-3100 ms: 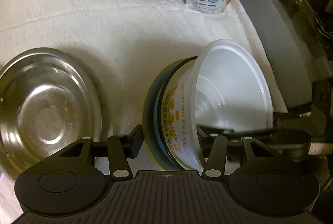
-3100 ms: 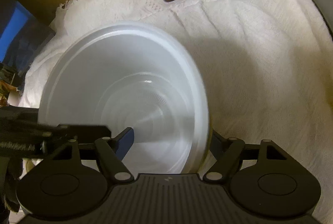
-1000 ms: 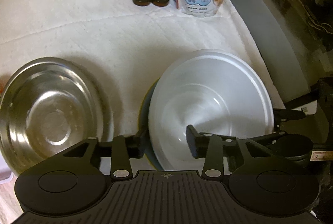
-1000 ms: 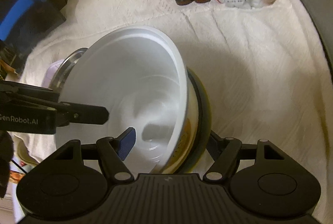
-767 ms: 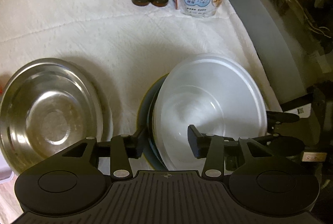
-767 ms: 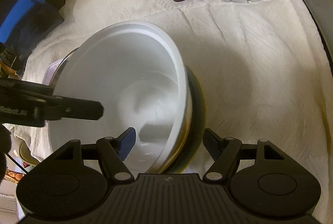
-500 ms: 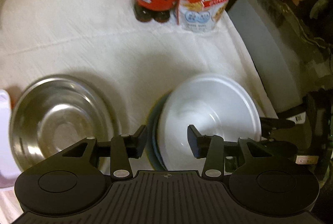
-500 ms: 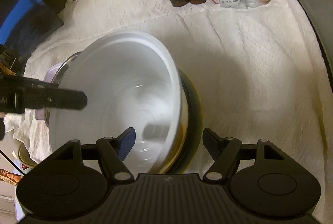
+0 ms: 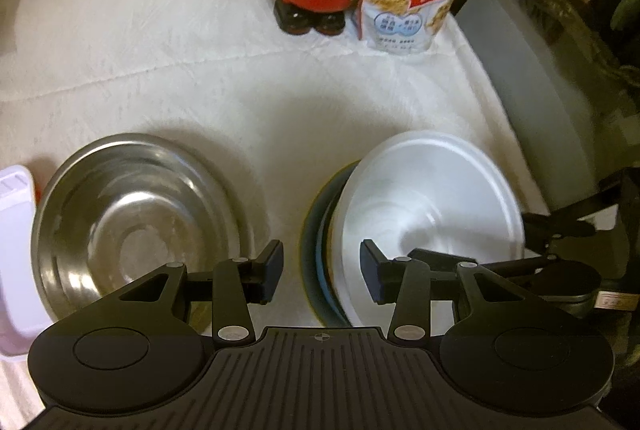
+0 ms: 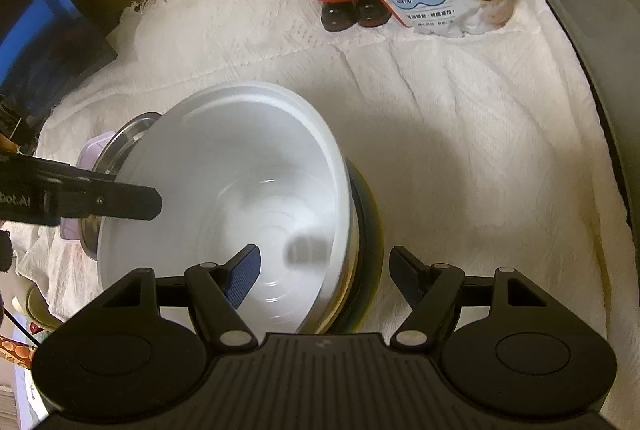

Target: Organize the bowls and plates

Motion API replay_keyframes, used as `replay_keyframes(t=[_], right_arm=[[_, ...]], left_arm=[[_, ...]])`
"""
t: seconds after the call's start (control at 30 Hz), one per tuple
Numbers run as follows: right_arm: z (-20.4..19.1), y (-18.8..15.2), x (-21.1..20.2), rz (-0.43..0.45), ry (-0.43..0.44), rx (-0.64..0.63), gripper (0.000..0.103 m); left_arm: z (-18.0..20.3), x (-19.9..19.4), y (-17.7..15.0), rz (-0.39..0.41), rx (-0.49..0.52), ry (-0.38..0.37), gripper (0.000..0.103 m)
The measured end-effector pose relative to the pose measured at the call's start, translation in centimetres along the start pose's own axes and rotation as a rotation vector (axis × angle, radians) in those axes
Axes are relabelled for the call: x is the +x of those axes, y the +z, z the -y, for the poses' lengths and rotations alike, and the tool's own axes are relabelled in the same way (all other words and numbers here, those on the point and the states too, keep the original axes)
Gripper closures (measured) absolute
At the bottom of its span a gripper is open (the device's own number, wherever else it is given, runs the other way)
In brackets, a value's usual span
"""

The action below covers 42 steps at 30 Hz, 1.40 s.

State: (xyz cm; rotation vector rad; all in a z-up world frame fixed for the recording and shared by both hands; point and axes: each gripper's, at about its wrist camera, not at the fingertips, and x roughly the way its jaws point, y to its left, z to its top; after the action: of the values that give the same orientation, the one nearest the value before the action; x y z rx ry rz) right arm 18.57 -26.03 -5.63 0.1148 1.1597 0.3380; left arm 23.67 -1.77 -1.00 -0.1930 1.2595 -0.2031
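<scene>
- Left wrist view: white cloth (image 9: 168, 78) covers the surface.
- Steel bowl (image 9: 132, 226) sits left, empty.
- White bowl (image 9: 432, 214) rests right on a dark plate (image 9: 314, 242).
- Left gripper (image 9: 320, 272) fingers apart, gripping nothing.
- Right gripper (image 10: 326, 272) fingers apart, straddling the bowl rim without pressing.

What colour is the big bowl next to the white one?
Shiny silver: the metal bowl is bare steel. The left wrist view shows it best.
</scene>
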Motion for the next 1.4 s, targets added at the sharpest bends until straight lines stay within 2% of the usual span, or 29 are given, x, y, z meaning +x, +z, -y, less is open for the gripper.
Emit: replay_keyframes(t=[0.17, 0.33, 0.5, 0.63, 0.8, 0.97, 1.17, 1.4], right_arm=[[0.4, -0.5, 1.0, -0.031, -0.013, 0.030, 0.031], [0.9, -0.9, 1.4, -0.053, -0.020, 0.040, 0.031], [1.7, -0.4, 1.9, -0.067, 0.034, 0.093, 0.036], [2.5, -0.3, 2.1, -0.060, 0.091, 0.144, 0.042], [3.7, -0.4, 2.7, -0.067, 0.145, 0.248, 0.043], [3.1, -0.3, 2.8, -0.067, 0.162, 0.233, 0.043], [3.3, -0.2, 2.4, -0.075, 0.156, 0.223, 0.043], [3.4, -0.2, 2.7, -0.106, 0.171, 0.239, 0.043]], left_arm=[[0.8, 1.6, -0.6, 0.003, -0.008, 0.024, 0.057], [0.9, 3.6, -1.5, -0.004, -0.005, 0.090, 0.057], [0.3, 4.2, -1.0, -0.035, -0.041, -0.004, 0.054], [0.7, 5.1, -0.6, -0.048, -0.025, 0.014, 0.053], [1.1, 5.6, -0.3, -0.069, -0.018, 0.007, 0.044], [1.3, 5.1, -0.1, -0.072, -0.037, -0.023, 0.044], [2.3, 4.6, -0.4, -0.049, 0.001, -0.021, 0.040], [1.6, 5.2, -0.1, -0.081, -0.021, -0.021, 0.040]])
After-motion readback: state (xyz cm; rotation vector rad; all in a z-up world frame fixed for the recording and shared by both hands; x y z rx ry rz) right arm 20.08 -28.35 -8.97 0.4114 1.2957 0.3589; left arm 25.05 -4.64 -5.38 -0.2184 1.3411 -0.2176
